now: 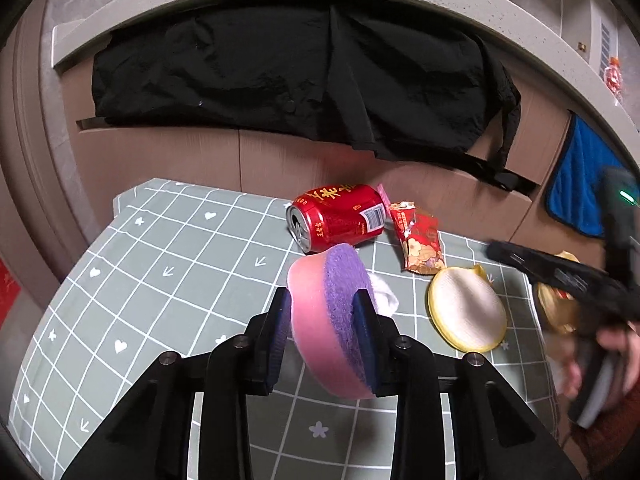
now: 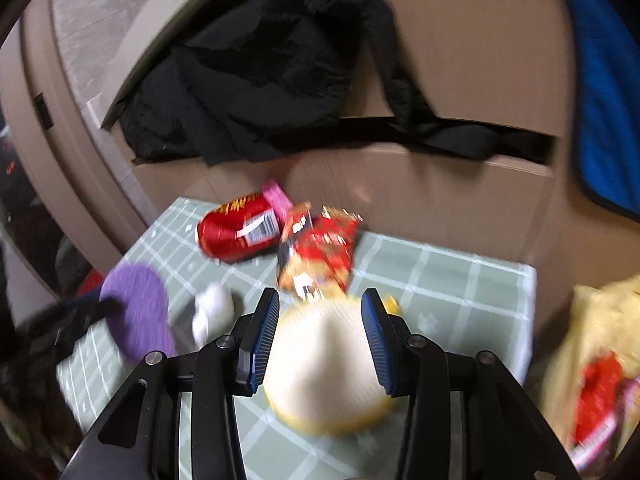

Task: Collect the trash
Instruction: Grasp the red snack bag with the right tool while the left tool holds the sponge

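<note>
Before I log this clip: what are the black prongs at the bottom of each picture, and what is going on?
They are hand-held grippers, one per hand, each with a camera looking along its two fingers. In the left view, the left gripper squeezes a pink and purple sponge, lifted off the checked tablecloth. A red can lies on its side beside a snack wrapper and a round yellow-rimmed pad. In the blurred right view, the right gripper is open over that pad.

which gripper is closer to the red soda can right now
Left. The left gripper, clamped on the pink and purple sponge, sits just in front of the red can; the right gripper is farther back.
</note>
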